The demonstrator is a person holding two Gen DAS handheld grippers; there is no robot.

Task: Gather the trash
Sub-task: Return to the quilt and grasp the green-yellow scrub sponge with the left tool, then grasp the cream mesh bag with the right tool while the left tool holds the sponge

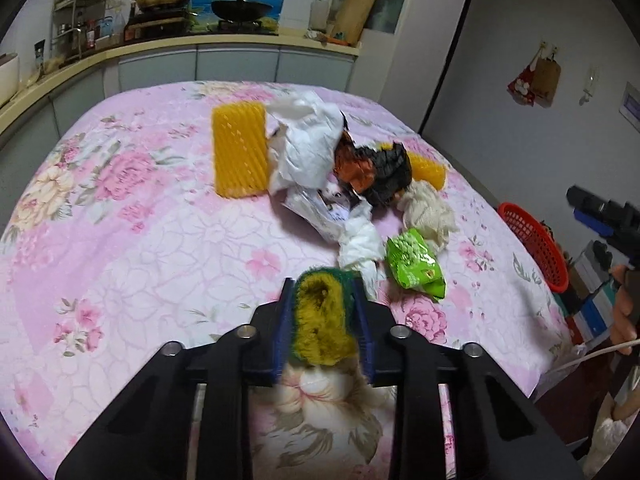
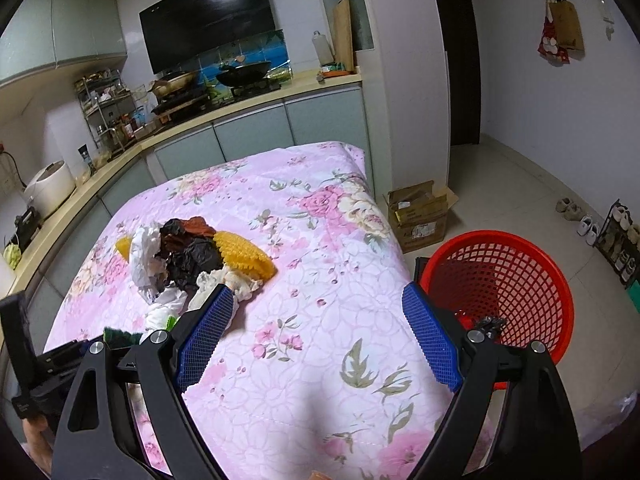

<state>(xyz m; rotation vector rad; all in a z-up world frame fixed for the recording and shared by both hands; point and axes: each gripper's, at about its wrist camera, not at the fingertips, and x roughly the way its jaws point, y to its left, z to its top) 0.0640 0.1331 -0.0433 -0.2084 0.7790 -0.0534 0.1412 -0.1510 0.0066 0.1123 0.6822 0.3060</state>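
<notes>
Two tools in our hands. Our left tool (image 1: pixel 323 300) pinches a yellow-and-green scrub sponge (image 1: pixel 323 318) between its blue pads (image 1: pixel 281 336), held above the tabletop (image 1: pixel 120 240), which wears a pink floral cloth. Our right tool (image 2: pixel 318 338) stands spread wide, nothing between its blue pads (image 2: pixel 204 336), over the near right part of the same cloth.

Just ahead of the left tool lies a green snack packet (image 1: pixel 416 264), touching a twisted white tissue (image 1: pixel 360 246). Beyond these sits the main trash heap: a cream rag (image 1: pixel 428 212), a black-and-orange wrapper (image 1: pixel 376 170), crumpled white paper (image 1: pixel 308 140), and a printed white bag (image 1: pixel 320 208) partly under them. One yellow ridged foam sleeve (image 1: pixel 240 150) lies against the heap's left side; a second yellow foam sleeve (image 1: pixel 430 170) pokes out on the right, half hidden by the wrapper.

From the right wrist view, a red mesh basket (image 2: pixel 532 264) stands on the floor just beside the tabletop's right edge, with something small and dark in it, too unclear to name. A cardboard box (image 2: pixel 420 212) sits on the floor behind the basket.

Kitchen counter (image 2: pixel 248 104) runs along the back, carrying a wok (image 2: pixel 244 72) on the stove.
</notes>
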